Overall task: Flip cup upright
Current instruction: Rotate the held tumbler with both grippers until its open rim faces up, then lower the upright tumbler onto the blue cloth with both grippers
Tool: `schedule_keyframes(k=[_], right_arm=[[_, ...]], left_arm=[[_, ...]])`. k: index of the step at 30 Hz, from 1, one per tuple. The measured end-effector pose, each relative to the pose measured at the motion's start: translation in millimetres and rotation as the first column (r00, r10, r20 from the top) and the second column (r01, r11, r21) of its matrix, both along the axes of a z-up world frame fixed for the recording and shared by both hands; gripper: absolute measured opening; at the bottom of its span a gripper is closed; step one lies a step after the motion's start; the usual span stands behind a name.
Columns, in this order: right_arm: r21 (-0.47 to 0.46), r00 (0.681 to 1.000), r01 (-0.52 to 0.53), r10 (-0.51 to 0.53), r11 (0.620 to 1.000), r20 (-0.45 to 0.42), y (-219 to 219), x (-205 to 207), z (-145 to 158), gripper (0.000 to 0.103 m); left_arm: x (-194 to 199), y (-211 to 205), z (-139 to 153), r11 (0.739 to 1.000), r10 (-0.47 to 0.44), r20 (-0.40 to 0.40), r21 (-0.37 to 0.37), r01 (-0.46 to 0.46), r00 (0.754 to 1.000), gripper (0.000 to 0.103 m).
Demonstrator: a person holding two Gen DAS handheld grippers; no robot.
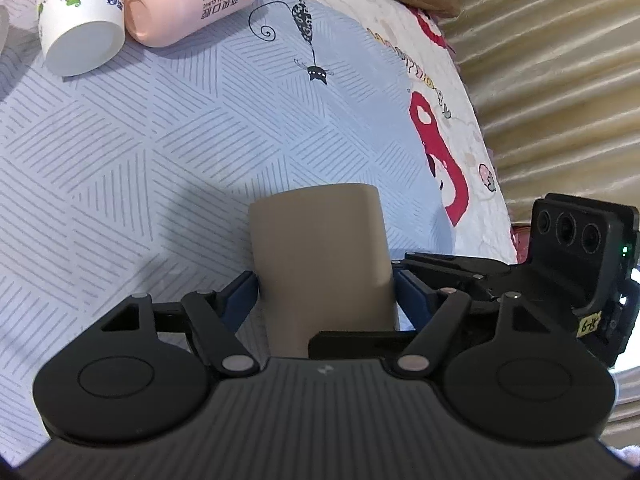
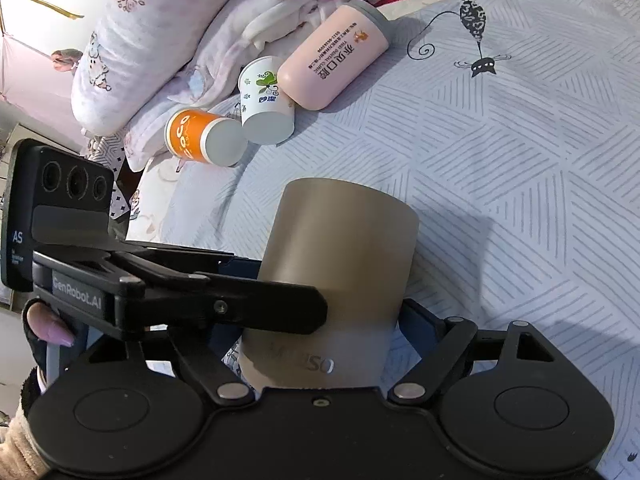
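Observation:
A tan cup sits between both grippers above the light blue bedspread; its closed base points away from the cameras. My left gripper is shut on the tan cup, blue pads against its sides. My right gripper is also closed on the same cup, one blue finger pressing its right side. The left gripper's body crosses in front of the cup in the right wrist view, and the right gripper's body shows at the right of the left wrist view.
A pink bottle, a white floral paper cup and an orange paper cup lie on their sides at the far side of the bed. A rolled quilt lies behind them. A ribbed curtain hangs beyond the bed edge.

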State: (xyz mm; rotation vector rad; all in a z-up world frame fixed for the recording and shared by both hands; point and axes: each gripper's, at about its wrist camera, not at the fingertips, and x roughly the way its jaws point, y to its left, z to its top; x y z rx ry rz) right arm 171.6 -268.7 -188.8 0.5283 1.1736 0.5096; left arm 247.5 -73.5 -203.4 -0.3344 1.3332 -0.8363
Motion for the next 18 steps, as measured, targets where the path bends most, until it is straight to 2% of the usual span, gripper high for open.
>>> schedule_keyframes(k=[4, 9, 14, 18], right_arm=[[-0.029, 0.996, -0.038, 0.040, 0.999, 0.079, 10, -4, 6, 0.087], [-0.067, 0.972, -0.085, 0.097, 0.994, 0.213, 26, -11, 18, 0.087], [-0.214, 0.913, -0.101, 0.176, 0.972, 0.368, 50, -22, 30, 0.085], [-0.340, 0.857, -0.089, 0.246, 0.936, 0.454, 65, -26, 33, 0.084]], left_arm=[[-12, 8, 13, 1.000, 0.007, 0.101, 0.006, -0.008, 0.995, 0.074], [-24, 20, 31, 1.000, 0.003, 0.218, 0.030, -0.010, 0.976, 0.074], [-37, 25, 40, 0.998, -0.024, 0.343, 0.061, 0.004, 0.939, 0.074], [-43, 30, 39, 0.999, -0.003, 0.413, 0.041, -0.016, 0.911, 0.073]])
